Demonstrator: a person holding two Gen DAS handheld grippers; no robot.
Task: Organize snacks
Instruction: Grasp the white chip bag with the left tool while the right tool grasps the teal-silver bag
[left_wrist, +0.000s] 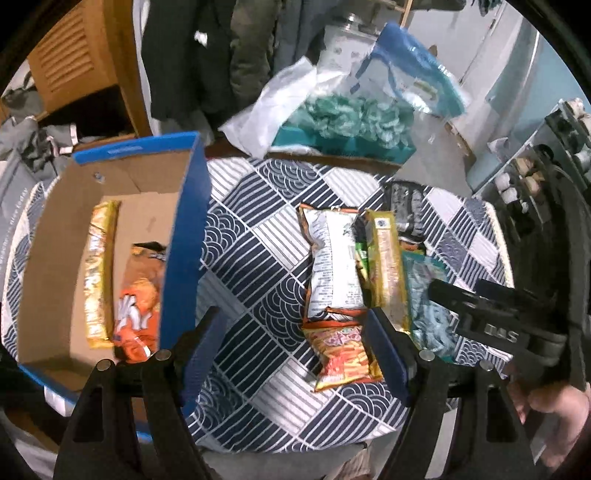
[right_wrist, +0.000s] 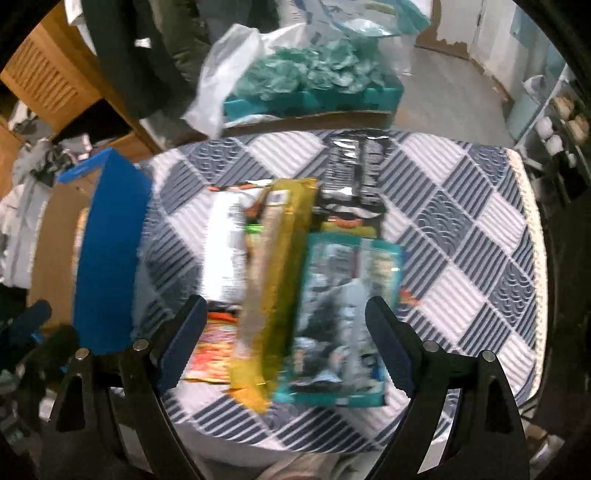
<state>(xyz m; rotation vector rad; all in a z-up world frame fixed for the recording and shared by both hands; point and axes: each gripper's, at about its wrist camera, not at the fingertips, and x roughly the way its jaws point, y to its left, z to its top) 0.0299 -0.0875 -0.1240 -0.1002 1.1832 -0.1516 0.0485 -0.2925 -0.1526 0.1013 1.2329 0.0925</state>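
Several snack packets lie in a pile on the patterned tablecloth (left_wrist: 258, 229): a white-backed packet (left_wrist: 334, 258), a long yellow packet (left_wrist: 388, 266), a teal packet (left_wrist: 428, 295), a black packet (left_wrist: 404, 206) and a red-orange packet (left_wrist: 341, 354). My left gripper (left_wrist: 291, 332) is open above the cloth, and its right finger is beside the red-orange packet. My right gripper (right_wrist: 284, 310) is open over the yellow packet (right_wrist: 273, 280) and the teal packet (right_wrist: 343, 314), touching neither. In the left wrist view the right gripper (left_wrist: 458, 295) hovers over the teal packet.
A blue-sided cardboard box (left_wrist: 181, 236) stands on the left, with a yellow packet (left_wrist: 98, 273) and an orange packet (left_wrist: 138, 306) inside. Behind the table are a white plastic bag (left_wrist: 280, 107) and a teal tray of crumpled green wrappers (left_wrist: 351, 122). Shelves (left_wrist: 535, 177) stand at right.
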